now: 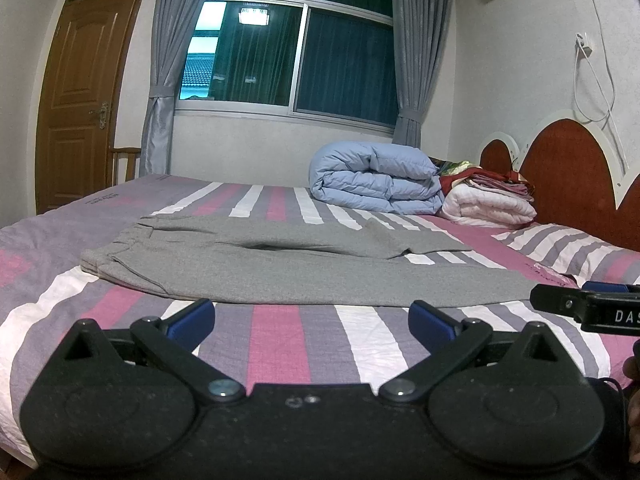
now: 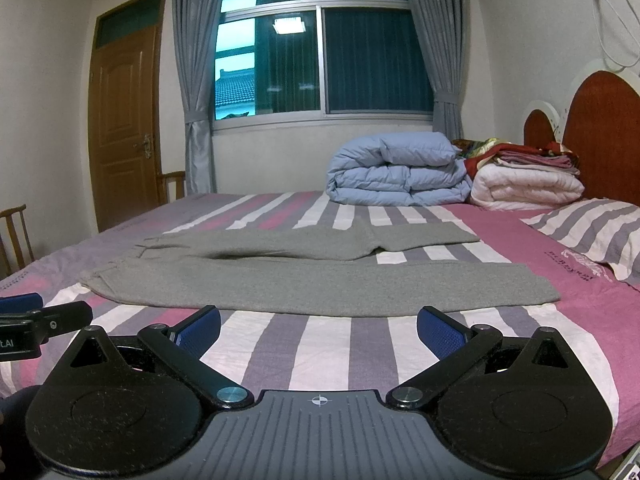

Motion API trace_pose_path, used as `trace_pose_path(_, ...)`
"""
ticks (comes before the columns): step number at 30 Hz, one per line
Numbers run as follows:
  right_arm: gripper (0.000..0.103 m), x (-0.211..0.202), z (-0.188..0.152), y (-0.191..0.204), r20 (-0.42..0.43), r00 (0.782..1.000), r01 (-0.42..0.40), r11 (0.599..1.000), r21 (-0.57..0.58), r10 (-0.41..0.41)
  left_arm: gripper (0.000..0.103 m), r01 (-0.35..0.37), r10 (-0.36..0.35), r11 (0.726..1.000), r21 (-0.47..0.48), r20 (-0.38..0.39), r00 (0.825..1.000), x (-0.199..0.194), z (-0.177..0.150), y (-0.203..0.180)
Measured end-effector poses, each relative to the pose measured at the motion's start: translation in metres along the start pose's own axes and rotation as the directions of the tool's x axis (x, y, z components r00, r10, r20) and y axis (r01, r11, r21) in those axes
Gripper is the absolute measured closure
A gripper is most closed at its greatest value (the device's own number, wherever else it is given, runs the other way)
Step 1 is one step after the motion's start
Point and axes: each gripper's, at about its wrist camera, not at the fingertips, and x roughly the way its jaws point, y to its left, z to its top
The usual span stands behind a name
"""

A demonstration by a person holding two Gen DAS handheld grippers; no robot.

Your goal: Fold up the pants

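Grey pants (image 1: 280,268) lie flat across the striped bed, waistband at the left, both legs running right. They also show in the right wrist view (image 2: 312,280). My left gripper (image 1: 312,320) is open and empty, just short of the near leg's edge. My right gripper (image 2: 320,328) is open and empty, also just short of the near leg, toward its cuff end. The right gripper's tip (image 1: 580,304) shows at the right edge of the left wrist view. The left gripper's tip (image 2: 44,316) shows at the left edge of the right wrist view.
A folded blue duvet (image 1: 376,178) and a white quilt with folded cloths (image 1: 488,200) sit at the far side near the red headboard (image 1: 572,176). A striped pillow (image 2: 592,232) lies at the right. A wooden chair (image 2: 14,232) stands left of the bed.
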Motion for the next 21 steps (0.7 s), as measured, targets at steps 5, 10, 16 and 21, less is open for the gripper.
trace_pose_path(5,0.0,-0.001,0.001,-0.002,-0.003,1.0,-0.008,1.0,0.014,0.008,0.006,0.003,-0.003,0.999,-0.037,-0.019,1.0,-0.001,0.003,0.006)
trace_pose_path(10,0.0,0.012,0.006,-0.016,-0.051,0.997,-0.062,0.997,0.044,0.064,0.006,0.025,-0.031,0.994,-0.103,-0.063,0.997,0.006,0.014,0.034)
trace_pose_path(16,0.0,0.055,0.053,-0.023,-0.035,0.992,-0.123,0.992,-0.026,0.122,0.006,-0.02,0.018,0.999,-0.039,-0.068,0.998,0.047,0.055,0.093)
trace_pose_path(21,0.0,0.135,0.106,-0.017,-0.082,0.987,-0.146,0.988,-0.044,0.142,0.006,-0.056,0.054,0.998,-0.02,-0.082,0.995,0.102,0.097,0.16)
